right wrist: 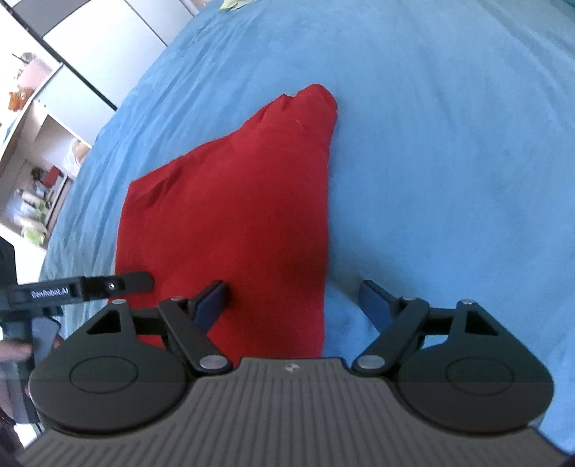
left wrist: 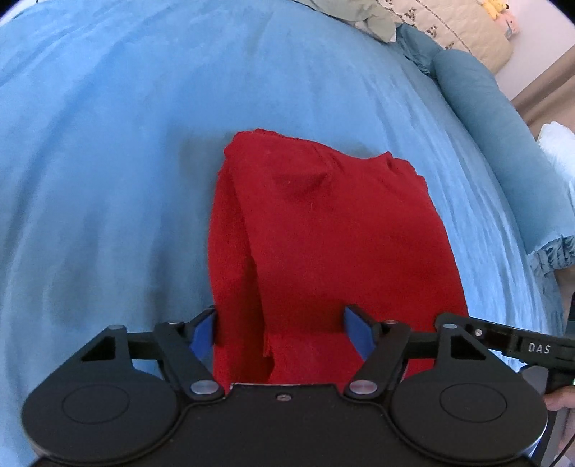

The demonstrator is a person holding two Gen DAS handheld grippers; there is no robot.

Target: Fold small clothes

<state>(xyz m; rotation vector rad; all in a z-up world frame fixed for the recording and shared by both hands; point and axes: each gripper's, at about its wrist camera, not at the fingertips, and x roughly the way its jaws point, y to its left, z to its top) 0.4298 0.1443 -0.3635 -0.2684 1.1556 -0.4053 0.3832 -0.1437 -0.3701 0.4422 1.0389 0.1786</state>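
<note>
A small red garment (left wrist: 323, 233) lies on the blue bedspread (left wrist: 107, 161), folded lengthwise with a layered edge on its left side. My left gripper (left wrist: 282, 325) is open, its blue pads on either side of the garment's near end, just above it. In the right wrist view the red garment (right wrist: 233, 215) stretches away to a narrow far end. My right gripper (right wrist: 294, 301) is open over the garment's near right edge, its left pad over red cloth and its right pad over bare bedspread (right wrist: 449, 161). Each gripper shows at the edge of the other's view.
Blue pillows (left wrist: 485, 118) and a cream quilted cushion (left wrist: 449, 28) lie at the bed's far right. In the right wrist view, white shelves (right wrist: 32, 143) with small items stand beyond the bed's left edge.
</note>
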